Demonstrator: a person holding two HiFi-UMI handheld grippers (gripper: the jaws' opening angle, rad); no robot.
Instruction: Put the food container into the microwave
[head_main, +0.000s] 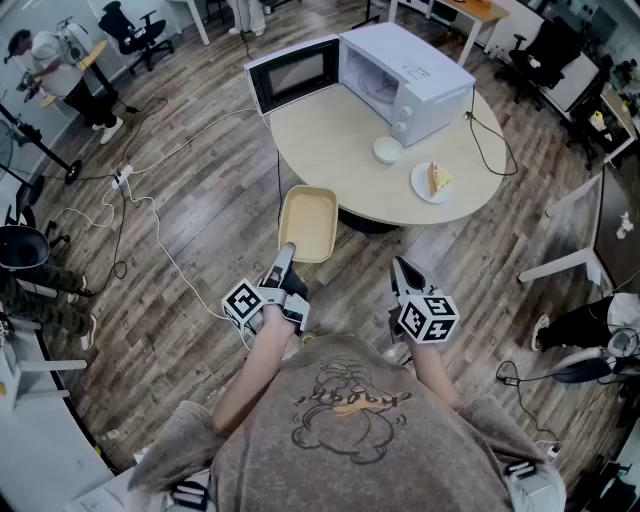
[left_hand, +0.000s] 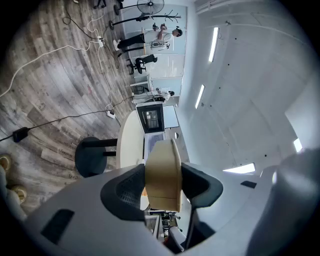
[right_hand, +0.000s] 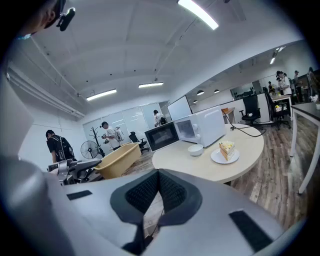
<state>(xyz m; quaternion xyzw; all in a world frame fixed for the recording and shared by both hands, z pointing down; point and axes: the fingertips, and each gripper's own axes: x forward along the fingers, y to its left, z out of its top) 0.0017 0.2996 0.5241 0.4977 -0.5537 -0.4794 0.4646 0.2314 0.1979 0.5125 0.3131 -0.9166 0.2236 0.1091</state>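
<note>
The left hand-held gripper has hold of the shallow beige rectangular plastic food container. In the left gripper view its jaws stand wide, the container's near end fills the gap between them, and both dark pads press against it. The gripper seems to be rolled onto its side, probably so that the container stays level with its open face up, as the head view shows it. The container juts forward from the jaws in the air, at the near edge of the round cream-coloured worktop and resting on nothing. Gripping it by one short end leaves its whole length free ahead, which should suit sliding it into an opening. The white box-shaped microwave stands at the far side of the worktop, well apart from the container. Its dark-windowed door is swung wide open to the left, so the cavity is ready to take the load. A small white bowl sits just in front of the microwave, and a white plate with a slice of cake lies near the worktop's right edge. Both seem to lie clear of a path to the door. The right hand-held gripper hangs near the person's body with its jaws closed together on nothing, evidently kept out of the way. The container has yet to cross the worktop.
</note>
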